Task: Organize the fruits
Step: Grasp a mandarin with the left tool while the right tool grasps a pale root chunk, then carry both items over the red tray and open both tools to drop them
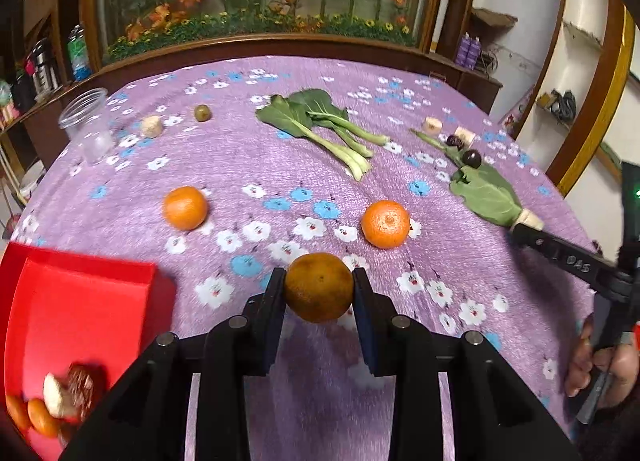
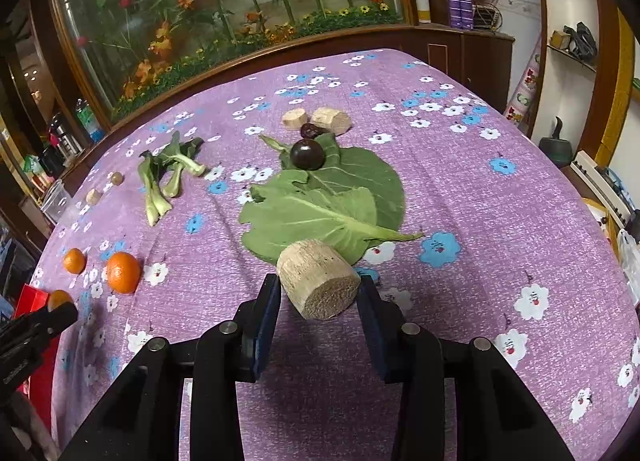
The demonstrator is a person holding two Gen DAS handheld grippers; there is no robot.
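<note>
My left gripper (image 1: 319, 287) is pinching a dull brownish-orange tangerine (image 1: 319, 287) over the purple floral tablecloth (image 1: 280, 165), beside the red tray (image 1: 80, 301). My right gripper (image 2: 319, 293) is flanking a pale cut stalk piece (image 2: 318, 285); whether its pads are pressing, I cannot tell.

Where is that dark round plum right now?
In the right wrist view the dark plum sits at the far tip of the big green leaf, just in front of a smaller dark fruit and two pale stem chunks.

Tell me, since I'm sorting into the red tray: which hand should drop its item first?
Left. Its tool already grips the orange, and the red tray sits right beside it.
</note>
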